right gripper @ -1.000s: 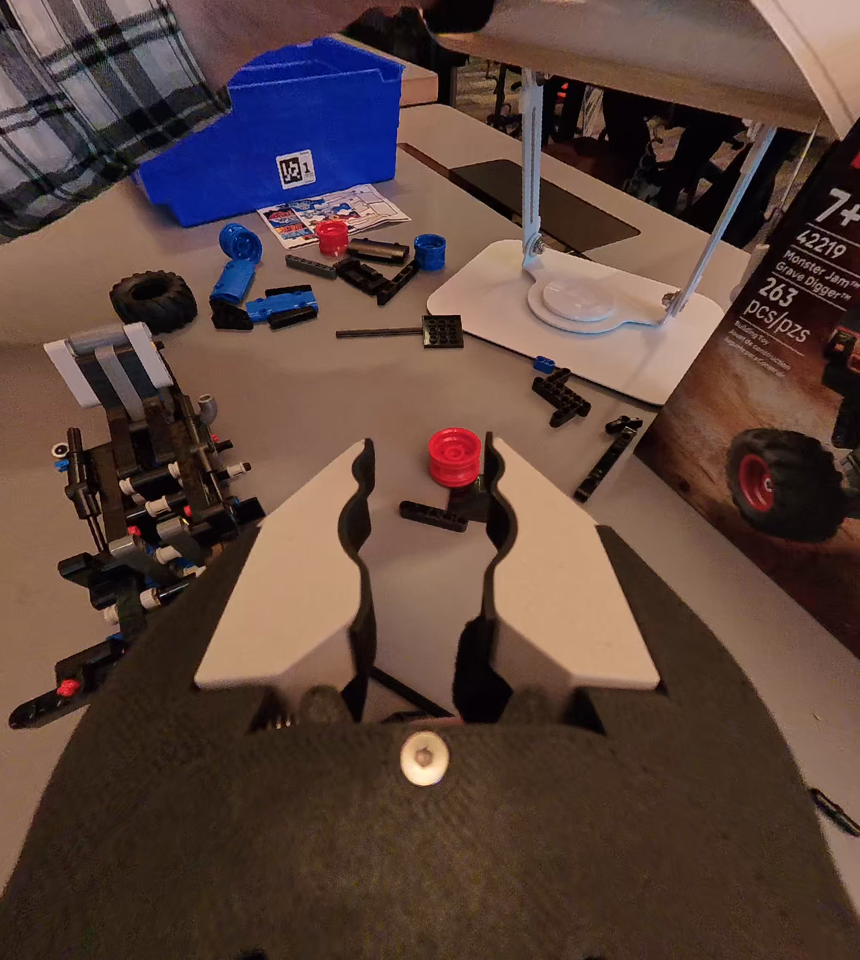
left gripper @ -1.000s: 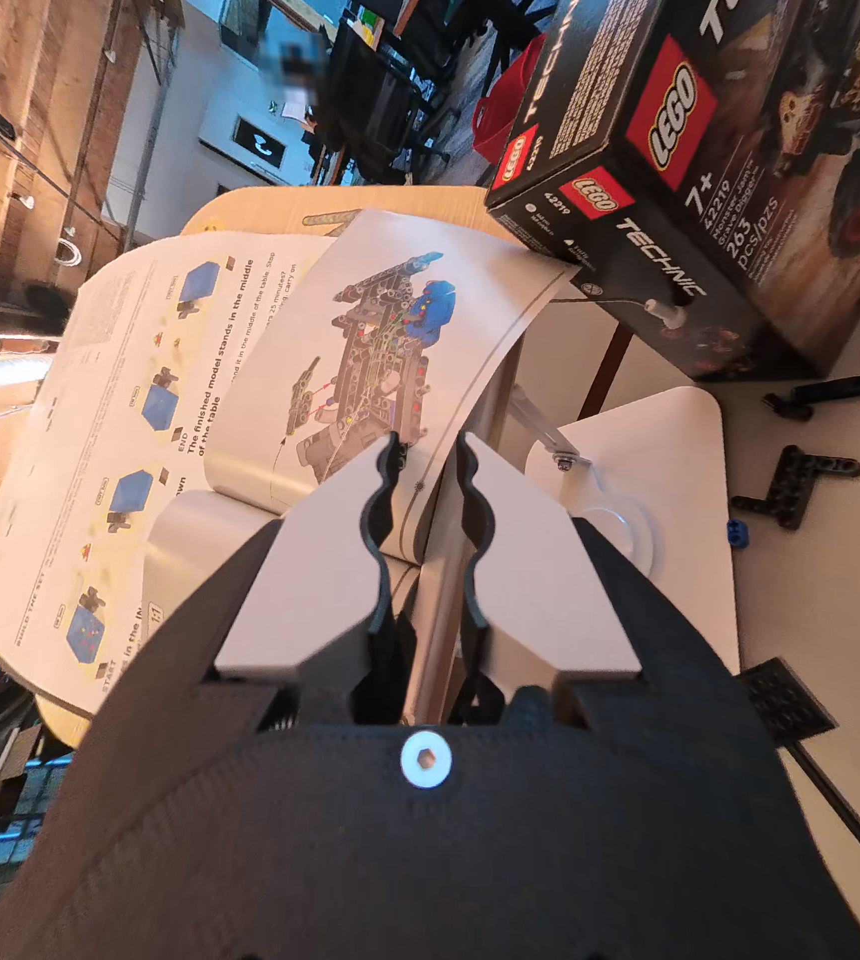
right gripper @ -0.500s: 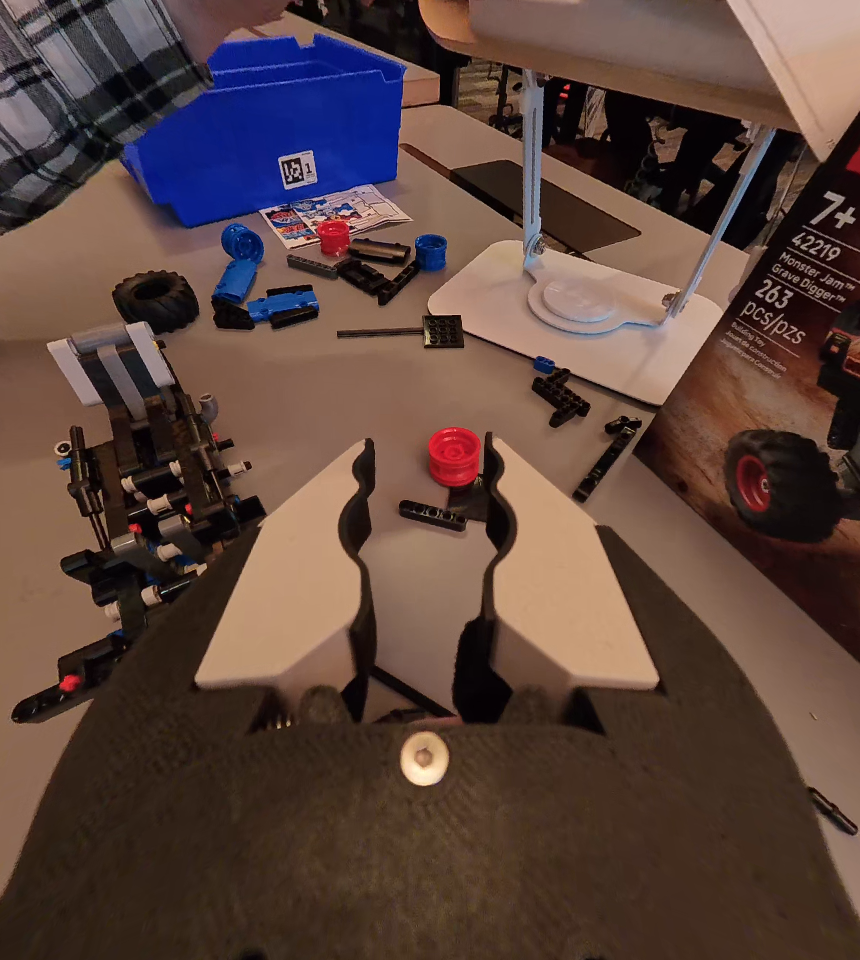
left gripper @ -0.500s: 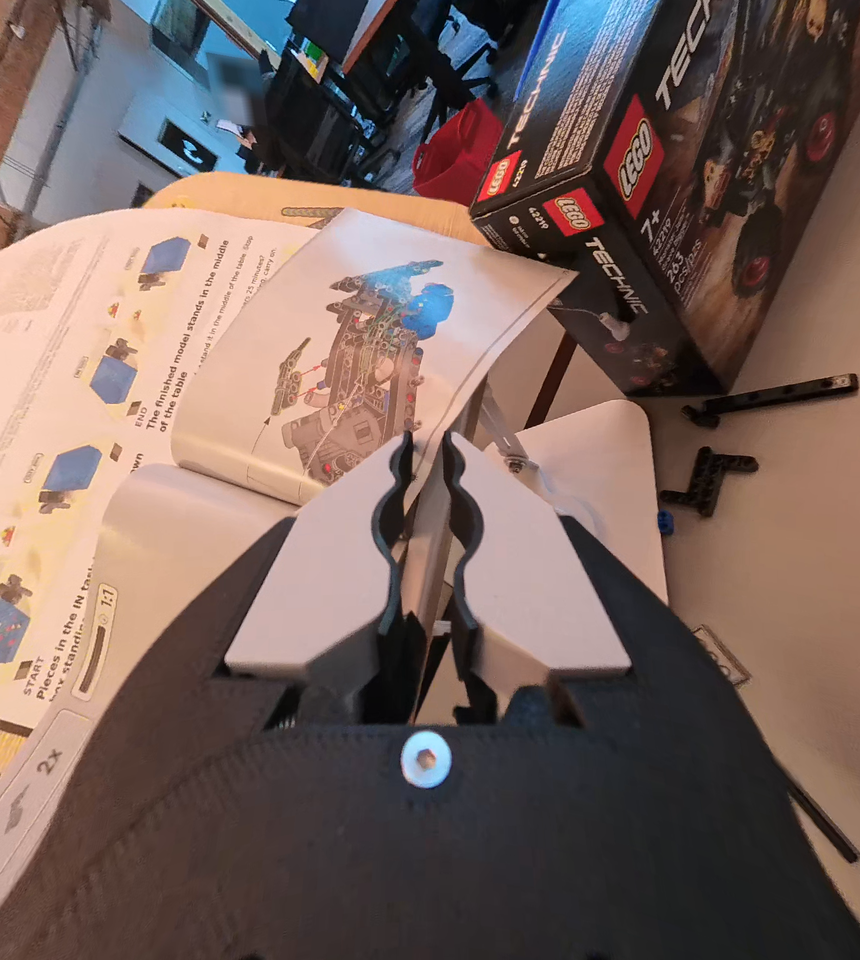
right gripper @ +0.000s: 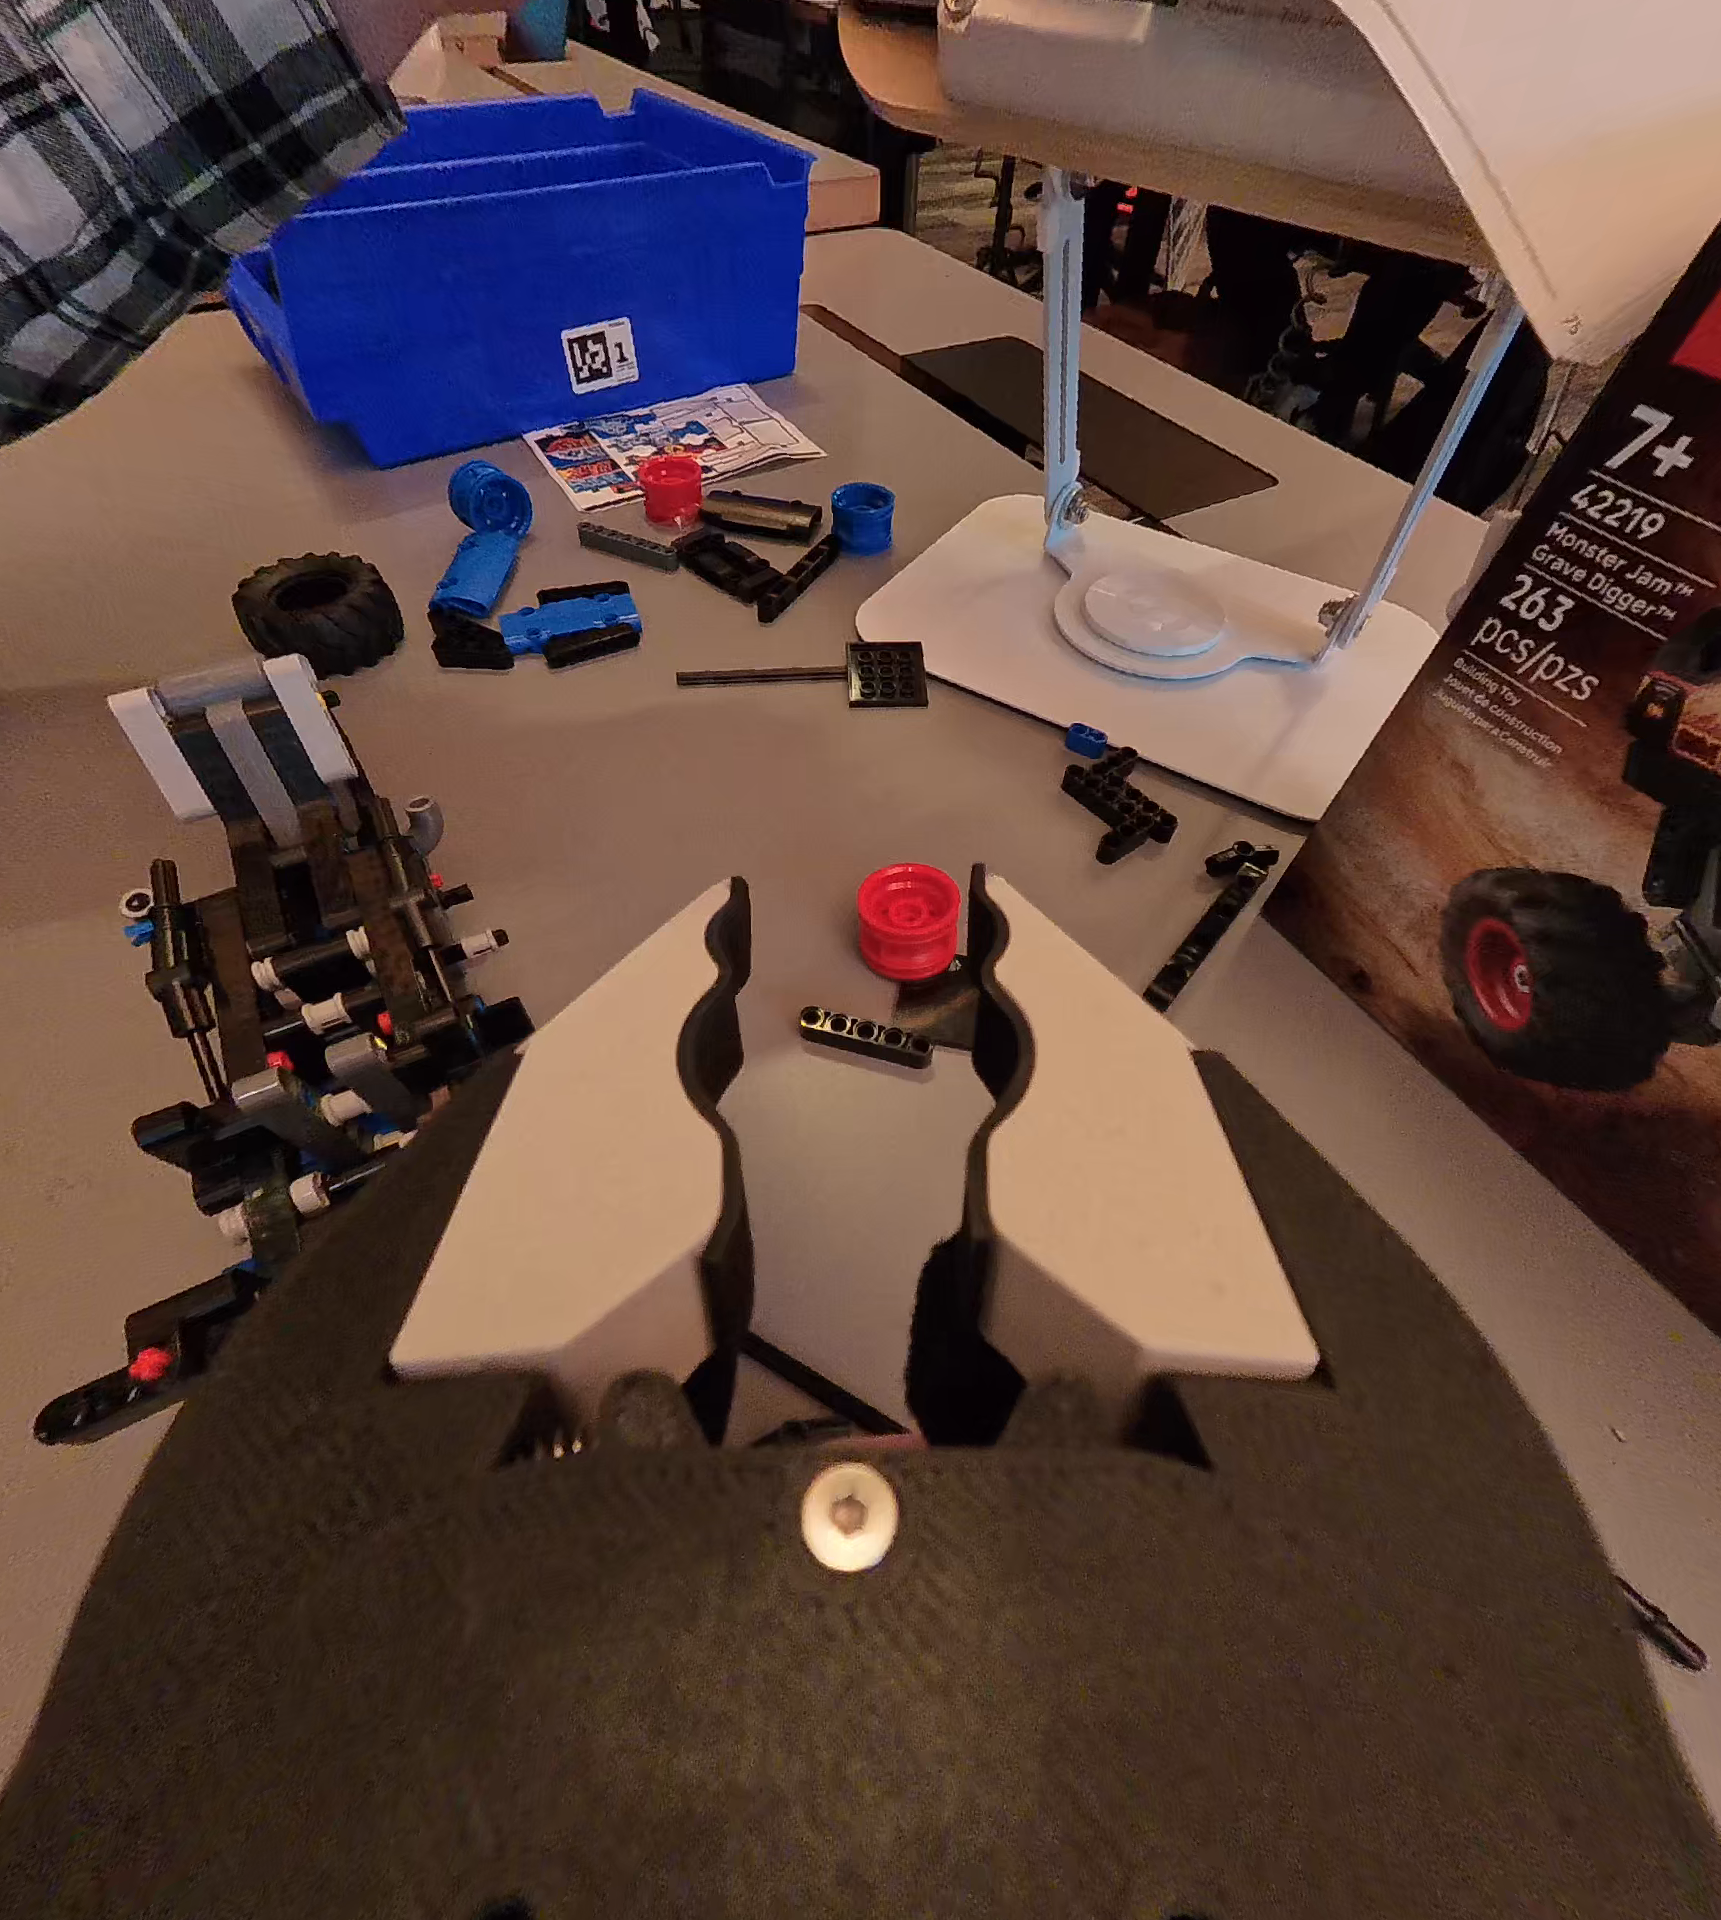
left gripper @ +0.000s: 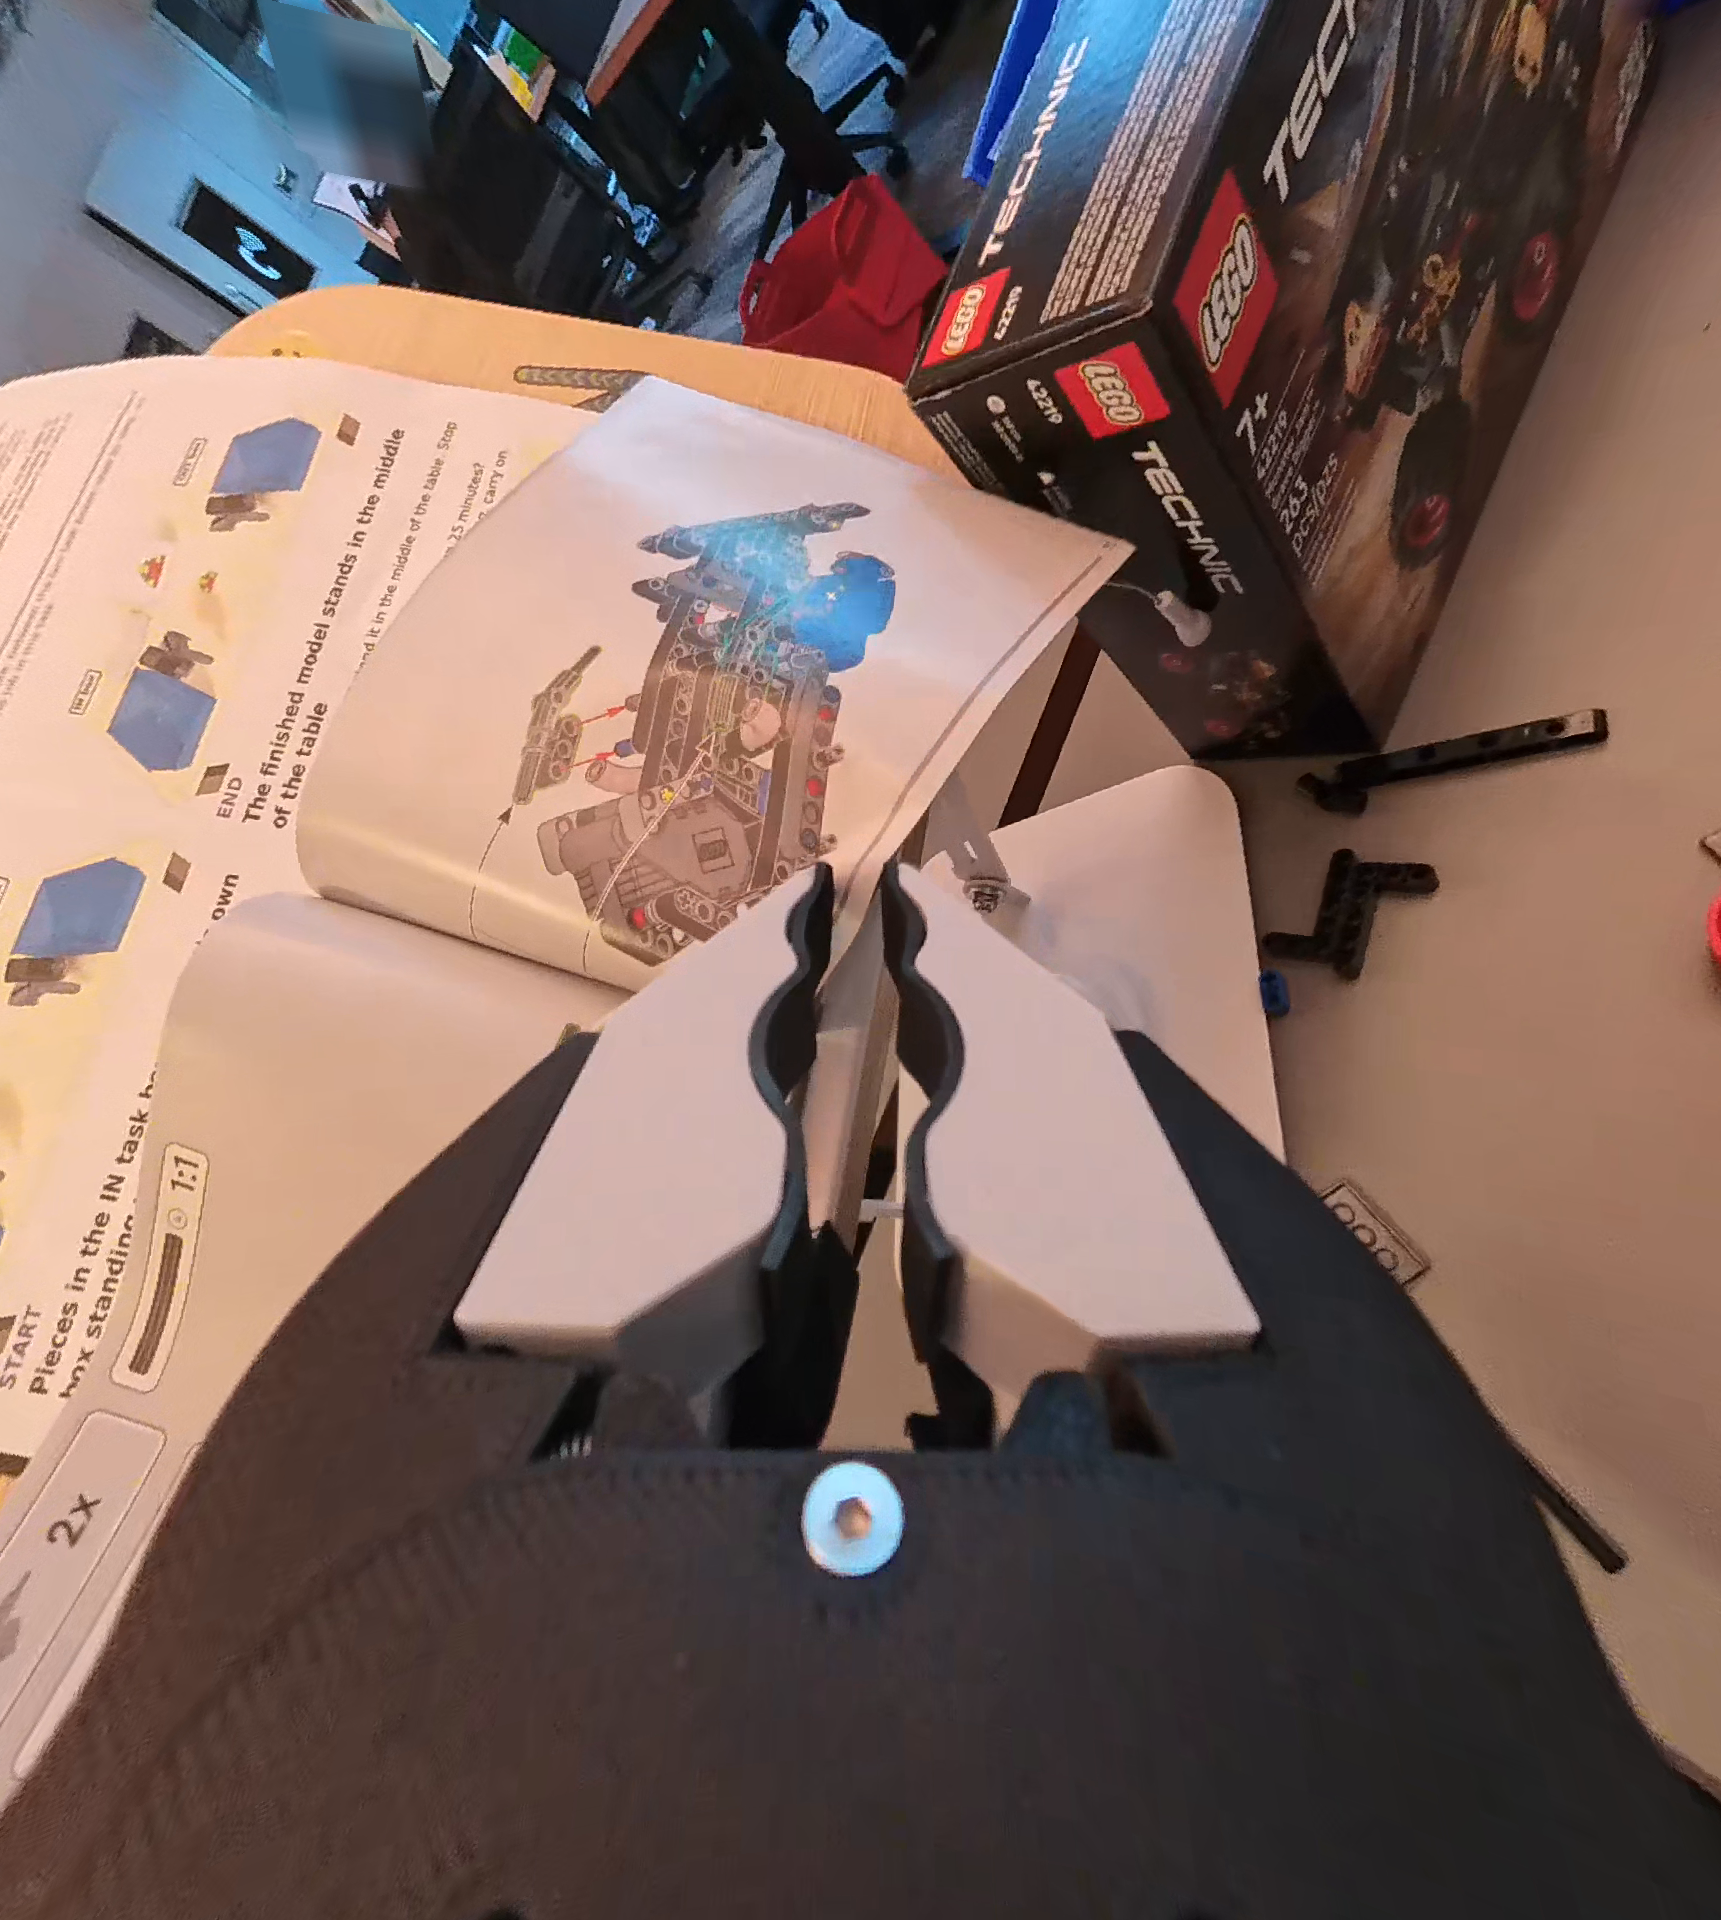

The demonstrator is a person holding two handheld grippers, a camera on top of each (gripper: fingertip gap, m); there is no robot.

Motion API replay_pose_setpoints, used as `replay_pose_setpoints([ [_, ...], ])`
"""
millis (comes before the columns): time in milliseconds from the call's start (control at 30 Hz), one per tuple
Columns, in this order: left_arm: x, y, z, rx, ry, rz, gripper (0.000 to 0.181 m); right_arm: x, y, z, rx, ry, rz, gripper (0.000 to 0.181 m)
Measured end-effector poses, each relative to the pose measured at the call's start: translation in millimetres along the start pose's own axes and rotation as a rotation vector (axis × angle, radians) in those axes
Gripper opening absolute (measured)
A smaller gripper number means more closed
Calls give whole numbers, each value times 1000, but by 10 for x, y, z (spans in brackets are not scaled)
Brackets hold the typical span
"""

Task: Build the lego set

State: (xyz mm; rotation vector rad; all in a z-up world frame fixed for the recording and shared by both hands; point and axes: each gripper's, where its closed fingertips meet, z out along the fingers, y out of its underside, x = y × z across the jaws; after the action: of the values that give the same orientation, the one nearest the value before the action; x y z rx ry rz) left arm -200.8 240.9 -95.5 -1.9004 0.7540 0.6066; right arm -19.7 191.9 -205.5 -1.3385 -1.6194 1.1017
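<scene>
Narrowed over 1 s, left gripper (left gripper: 854, 902) pinches instruction page (left gripper: 690, 665) at its lower edge; right gripper (right gripper: 861, 914) hangs agape above black beam (right gripper: 866, 1035), frame centre.

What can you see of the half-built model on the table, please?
The half-built model stands on the grey table, left of the open right gripper, and nothing grips it. It is mostly black plastic beams with light grey pins, small red and blue connectors, and a white and grey panel tilted up at its far end. A black beam juts out at its near end.
</scene>
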Motion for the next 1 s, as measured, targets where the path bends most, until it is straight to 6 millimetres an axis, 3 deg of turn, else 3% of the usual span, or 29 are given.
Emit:
replay_pose_setpoints([
  [433, -5, 58, -72, -20, 1, 23, 0, -6, 53, 46, -18, 3, -7, 41],
  [633, -19, 172, -99, 9, 11, -75, 0, 4, 58, 49, -18, 7, -6, 41],
  [767, -65, -29, -108, 77, -49, -36, 4, -9, 69, 69, -24, 2, -9, 41],
  [900, -15, -192, 103, -1, -84, 149, 20, 2, 75, 60, -26, 6, -11, 41],
  [1000, -1, -216, 212, -35, -78, 175, 14, 21, 50, 30, -14, 11, -6, 41],
])
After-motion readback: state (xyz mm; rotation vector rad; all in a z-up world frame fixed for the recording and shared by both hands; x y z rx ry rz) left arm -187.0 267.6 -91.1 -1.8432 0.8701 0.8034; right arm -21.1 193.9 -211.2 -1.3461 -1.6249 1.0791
